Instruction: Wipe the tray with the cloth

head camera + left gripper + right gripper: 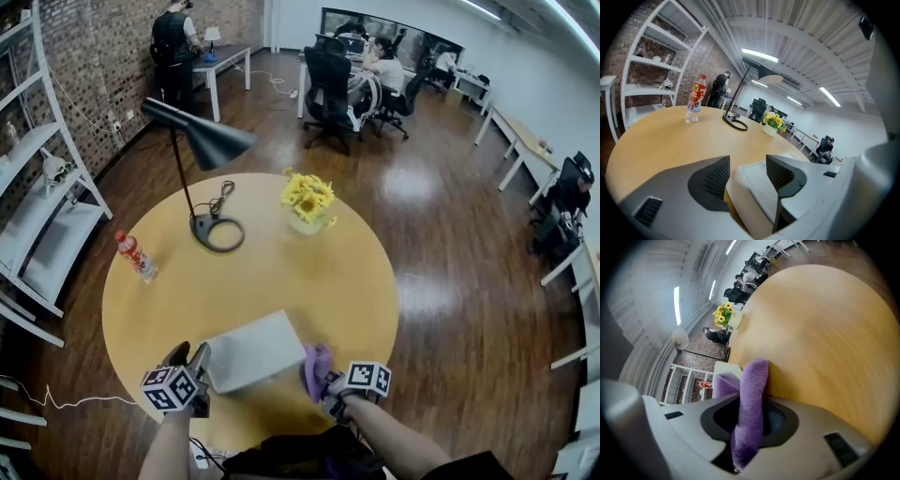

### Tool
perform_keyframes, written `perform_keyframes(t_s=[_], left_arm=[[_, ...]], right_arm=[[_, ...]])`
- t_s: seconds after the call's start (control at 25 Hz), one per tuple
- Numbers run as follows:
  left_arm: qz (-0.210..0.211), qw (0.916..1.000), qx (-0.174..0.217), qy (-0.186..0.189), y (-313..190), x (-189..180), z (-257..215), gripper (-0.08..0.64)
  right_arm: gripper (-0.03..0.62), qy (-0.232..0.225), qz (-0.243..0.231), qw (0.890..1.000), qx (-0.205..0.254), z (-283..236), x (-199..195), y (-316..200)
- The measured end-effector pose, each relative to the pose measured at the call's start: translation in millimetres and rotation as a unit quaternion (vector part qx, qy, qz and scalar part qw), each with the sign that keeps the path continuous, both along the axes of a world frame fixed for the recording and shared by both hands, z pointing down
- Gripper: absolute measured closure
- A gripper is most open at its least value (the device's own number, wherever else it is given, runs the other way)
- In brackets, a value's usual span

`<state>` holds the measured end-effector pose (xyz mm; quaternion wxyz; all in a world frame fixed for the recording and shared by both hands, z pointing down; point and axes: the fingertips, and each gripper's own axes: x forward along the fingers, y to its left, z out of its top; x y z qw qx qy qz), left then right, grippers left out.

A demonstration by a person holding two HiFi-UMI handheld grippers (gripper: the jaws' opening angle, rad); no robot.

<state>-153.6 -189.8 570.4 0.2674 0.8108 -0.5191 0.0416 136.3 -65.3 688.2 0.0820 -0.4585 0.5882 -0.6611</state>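
We judge the wiping has not properly begun, or at least nothing here shows it under way. The pale grey rectangular tray [253,352] lies flat on the round yellow wooden table [281,272], at the lower centre of the head view, close to the table's near edge. Its surface looks plain and dry to us. We can make out no streak, crumb or damp patch, so how much of it has been wiped cannot be told.

The left gripper [190,358] sits at the tray's left end, in the lower left of that view. In the left gripper view its jaws stand apart with a corner of the tray between them. A strip of table shows beside the left jaw, so we read this claw as open and not clamping the rim.

The right gripper [330,392] is at the tray's right end. Its jaws are closed on the purple fleecy cloth [752,385], which stands up in a fold from between them. In the head view the cloth hangs at the tray's right edge, and whether it touches the rim we cannot say.

What we think is left is nearly everything. The cloth has to come onto the tray's face and sweep across it, most likely with the left claw steadying the far end.
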Motion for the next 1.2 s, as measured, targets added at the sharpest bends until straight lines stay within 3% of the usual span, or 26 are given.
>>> perform_keyframes(t_s=[0.12, 0.24, 0.48, 0.8, 1.08, 1.2], left_arm=[[0.054, 0.9984, -0.001, -0.016, -23.2, 19.7, 2.8, 0.325], [0.095, 0.995, -0.022, -0.02, -29.3, 36.2, 13.9, 0.321], [0.128, 0.9911, -0.037, 0.001, -17.1, 31.7, 14.3, 0.331], [0.077, 0.9927, -0.054, 0.076, 50.1, 11.0, 9.4, 0.344], [0.042, 0.989, -0.06, 0.128, 105.9, 47.7, 6.6, 0.348], [0.05, 0.981, -0.083, 0.168, 121.7, 78.1, 7.7, 0.347]], right_arm=[[0.491, -0.044, 0.024, 0.999, 0.0, -11.9, -19.1, 11.1], [0.491, -0.05, 0.034, 0.998, 0.015, -13.9, -31.9, 8.5], [0.492, 0.003, 0.018, 1.0, 0.023, -9.1, -36.7, -11.8], [0.495, 0.075, -0.06, 0.994, 0.046, -21.0, -37.3, -94.7], [0.494, 0.107, -0.171, 0.977, 0.063, -27.7, -57.5, -174.2], [0.495, 0.103, -0.17, 0.978, 0.063, -26.3, -65.5, -190.4]])
